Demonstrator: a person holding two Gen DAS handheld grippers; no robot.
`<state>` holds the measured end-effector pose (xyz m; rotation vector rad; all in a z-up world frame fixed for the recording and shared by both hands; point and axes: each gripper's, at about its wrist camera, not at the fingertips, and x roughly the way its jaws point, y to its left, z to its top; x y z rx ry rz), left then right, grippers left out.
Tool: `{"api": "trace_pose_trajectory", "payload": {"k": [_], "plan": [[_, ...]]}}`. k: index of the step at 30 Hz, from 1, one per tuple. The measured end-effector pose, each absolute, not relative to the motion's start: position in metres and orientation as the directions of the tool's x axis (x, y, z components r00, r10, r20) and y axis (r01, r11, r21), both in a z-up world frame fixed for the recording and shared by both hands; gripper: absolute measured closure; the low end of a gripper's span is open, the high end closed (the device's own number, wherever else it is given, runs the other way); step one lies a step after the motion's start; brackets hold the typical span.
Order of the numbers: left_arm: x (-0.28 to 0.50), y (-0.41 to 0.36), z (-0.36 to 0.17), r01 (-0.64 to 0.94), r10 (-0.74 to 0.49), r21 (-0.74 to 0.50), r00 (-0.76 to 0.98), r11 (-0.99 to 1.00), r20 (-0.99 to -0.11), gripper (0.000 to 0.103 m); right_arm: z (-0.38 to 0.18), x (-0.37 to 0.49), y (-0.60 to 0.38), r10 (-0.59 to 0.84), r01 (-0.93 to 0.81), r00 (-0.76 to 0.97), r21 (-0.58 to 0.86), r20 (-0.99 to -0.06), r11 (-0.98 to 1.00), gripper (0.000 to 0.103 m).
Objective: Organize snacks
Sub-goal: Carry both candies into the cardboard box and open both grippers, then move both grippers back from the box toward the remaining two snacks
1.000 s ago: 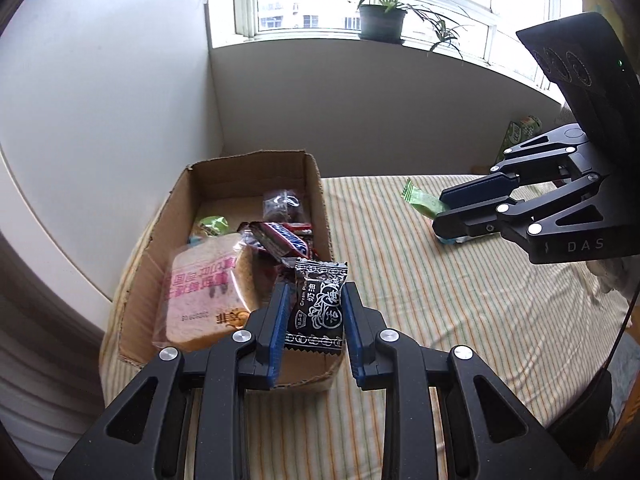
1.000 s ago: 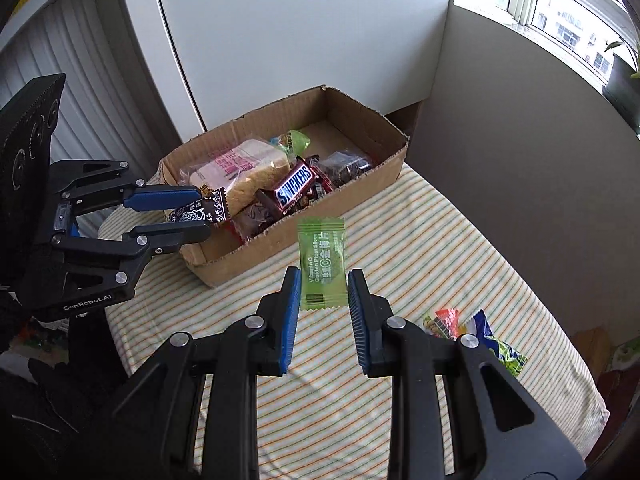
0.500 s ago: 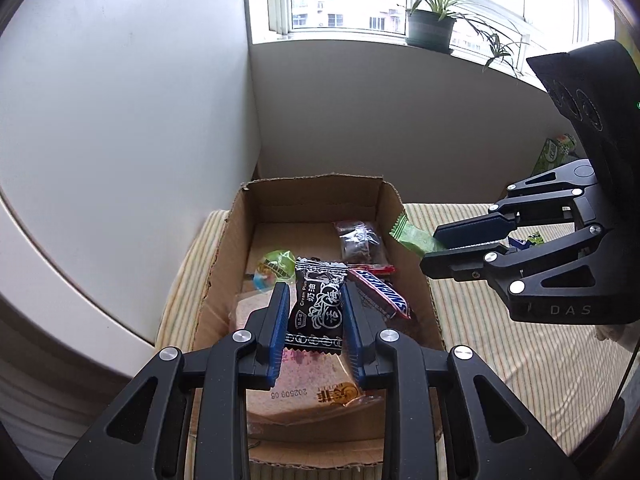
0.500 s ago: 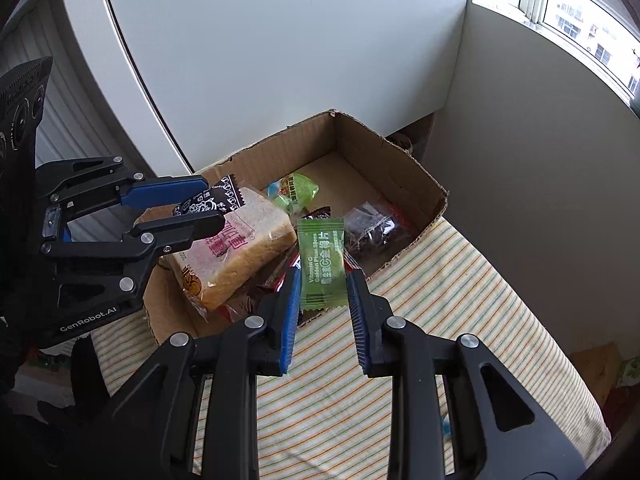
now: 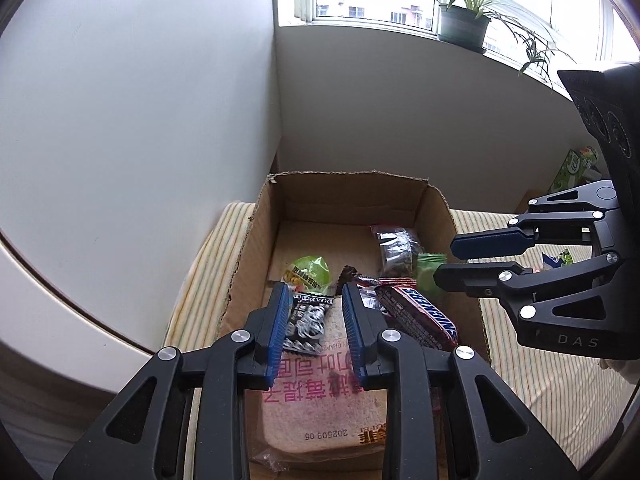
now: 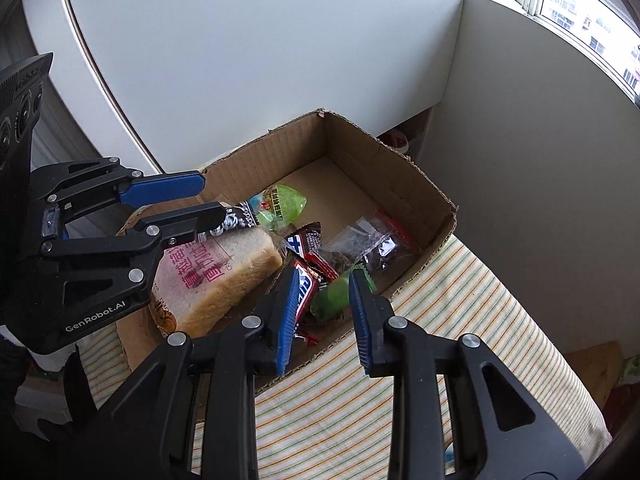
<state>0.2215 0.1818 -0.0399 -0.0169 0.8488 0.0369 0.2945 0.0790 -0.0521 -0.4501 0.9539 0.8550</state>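
Observation:
A cardboard box [image 5: 256, 240] [image 6: 400, 168] on the striped cloth holds a bread pack [image 5: 320, 400] [image 6: 224, 268], a Snickers bar [image 5: 424, 316], a green jelly cup [image 5: 310, 274] and a dark packet [image 5: 396, 248]. My left gripper [image 5: 316, 320] is open over the box; the black-and-white candy packet [image 5: 306, 324] lies loose on the bread between its fingers. My right gripper [image 6: 324, 304] is open over the box's near wall; the green candy packet [image 6: 334, 298] [image 5: 430, 270] is blurred between its fingers, falling free.
White curved wall panels stand left of the box. A windowsill with potted plants [image 5: 466, 24] runs behind. More snack wrappers [image 5: 558, 258] lie on the striped cloth [image 6: 460, 320] to the right. A green carton [image 5: 576, 168] stands by the far wall.
Both grippers moved further over the box and opened. The black-and-white packet dropped onto the bread; the green packet left the right gripper's hold.

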Motion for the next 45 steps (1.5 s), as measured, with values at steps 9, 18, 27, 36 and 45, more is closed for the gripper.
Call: {"api": "trace_pose_trajectory", "payload": {"k": [9,18,27,36,45], "plan": [[0.208,0.180,-0.028,-0.038,0.012,-0.019,0.680,0.999,-0.733,0.077,-0.035,0.282,0.056,0.453,-0.787,0.317,0.035,-0.833,0.616,0.067],[0.177,0.146,-0.005,0.041,-0.056,-0.038,0.719,0.998,-0.693,0.077,-0.003,0.267,-0.022,0.439,-0.738,0.391,0.010,-0.809,0.675,0.065],[0.178,0.085,0.001,0.157,-0.169,-0.080,0.710,0.984,-0.684,0.077,-0.007,0.270,-0.118,0.359,-0.626,0.438,0.007,-0.824,0.780,0.064],[0.185,0.023,-0.018,0.255,-0.240,-0.091,0.648,0.963,-0.723,0.077,-0.036,0.291,-0.180,0.320,-0.543,0.426,0.043,-0.846,0.838,0.048],[0.198,-0.002,-0.034,0.288,-0.251,-0.082,0.615,0.954,-0.747,0.077,-0.068,0.334,-0.183,0.380,-0.539,0.343,0.151,-0.859,0.828,0.045]]}}
